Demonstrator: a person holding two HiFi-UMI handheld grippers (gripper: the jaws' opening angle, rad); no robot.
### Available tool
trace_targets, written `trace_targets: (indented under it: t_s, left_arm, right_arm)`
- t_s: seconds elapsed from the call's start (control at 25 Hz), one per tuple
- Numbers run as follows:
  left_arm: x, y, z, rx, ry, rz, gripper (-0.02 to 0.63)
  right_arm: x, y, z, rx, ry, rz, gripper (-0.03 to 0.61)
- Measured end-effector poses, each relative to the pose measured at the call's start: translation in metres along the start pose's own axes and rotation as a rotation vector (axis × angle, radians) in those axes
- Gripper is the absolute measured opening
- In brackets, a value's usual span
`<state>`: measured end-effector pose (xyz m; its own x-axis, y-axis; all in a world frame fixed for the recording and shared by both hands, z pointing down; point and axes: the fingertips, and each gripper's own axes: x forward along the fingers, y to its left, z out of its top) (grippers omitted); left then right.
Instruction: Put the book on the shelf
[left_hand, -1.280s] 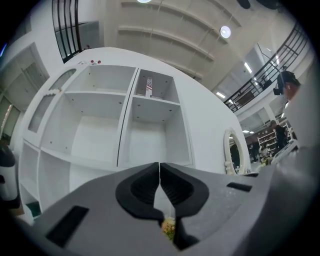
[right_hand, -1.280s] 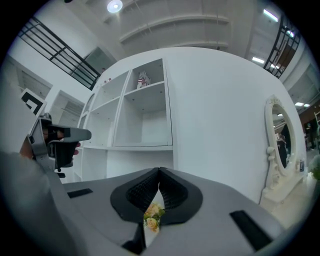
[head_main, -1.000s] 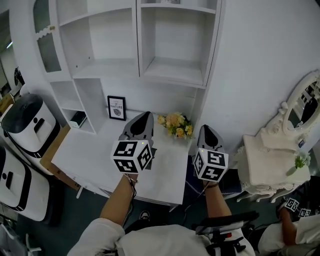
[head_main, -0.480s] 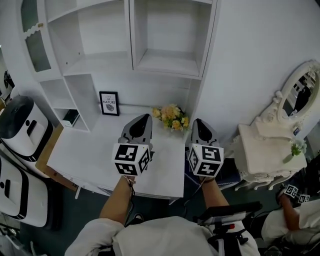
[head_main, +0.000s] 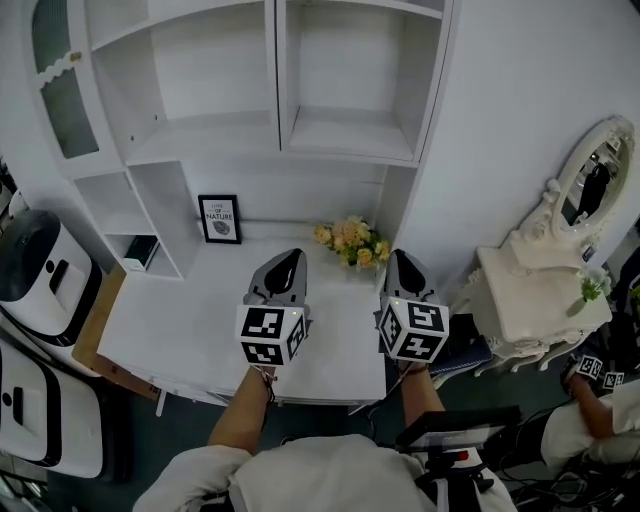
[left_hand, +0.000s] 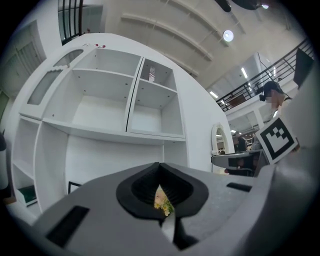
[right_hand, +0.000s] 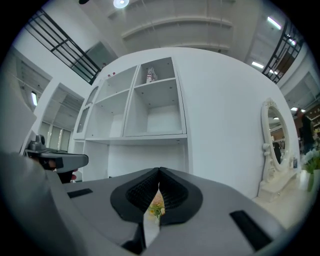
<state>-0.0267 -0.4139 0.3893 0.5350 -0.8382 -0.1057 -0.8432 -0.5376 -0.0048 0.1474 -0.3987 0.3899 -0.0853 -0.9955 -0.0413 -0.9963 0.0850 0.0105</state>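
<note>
Both grippers hover side by side over the white desk, pointing at the white shelf unit. My left gripper is shut with nothing in it, and in its own view the jaws meet tip to tip. The right gripper is likewise shut and empty. A dark blue flat thing, possibly the book, lies low to the right of the desk, beside the right gripper's marker cube. The shelf compartments straight ahead hold nothing.
A framed print and a bunch of yellow flowers stand at the back of the desk. A dark item sits in a low left cubby. White machines stand left; an ornate white dresser with mirror and a seated person are at right.
The left gripper has sunk a little lower over the desk and both grippers have drifted slightly. Both stay shut and empty.
</note>
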Motion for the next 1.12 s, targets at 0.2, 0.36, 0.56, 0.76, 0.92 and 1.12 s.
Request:
trace_targets:
  t_s: [0.2, 0.36, 0.56, 0.76, 0.92, 1.12]
  left_arm:
    - [0.0, 0.011, -0.003, -0.024, -0.008, -0.008, 0.008]
    - [0.001, 0.014, 0.0, -0.022, -0.018, -0.014, 0.008]
    - [0.001, 0.016, 0.003, -0.026, -0.025, -0.016, 0.008]
    - [0.0, 0.012, -0.002, -0.031, -0.01, -0.023, 0.008]
    - [-0.002, 0.009, -0.004, -0.032, -0.004, -0.018, 0.008]
    - [-0.005, 0.006, -0.006, -0.03, 0.004, -0.01, 0.008]
  right_arm:
    - [0.003, 0.011, 0.005, 0.013, -0.005, 0.004, 0.021]
    - [0.004, 0.017, 0.009, -0.028, 0.009, -0.001, 0.021]
    - [0.003, 0.02, 0.013, -0.057, 0.02, 0.002, 0.02]
    - [-0.002, 0.017, 0.009, -0.045, 0.029, 0.001, 0.02]
    - [-0.005, 0.017, 0.006, -0.039, 0.031, 0.011, 0.02]
    - [-0.01, 0.018, 0.004, -0.043, 0.031, 0.022, 0.02]
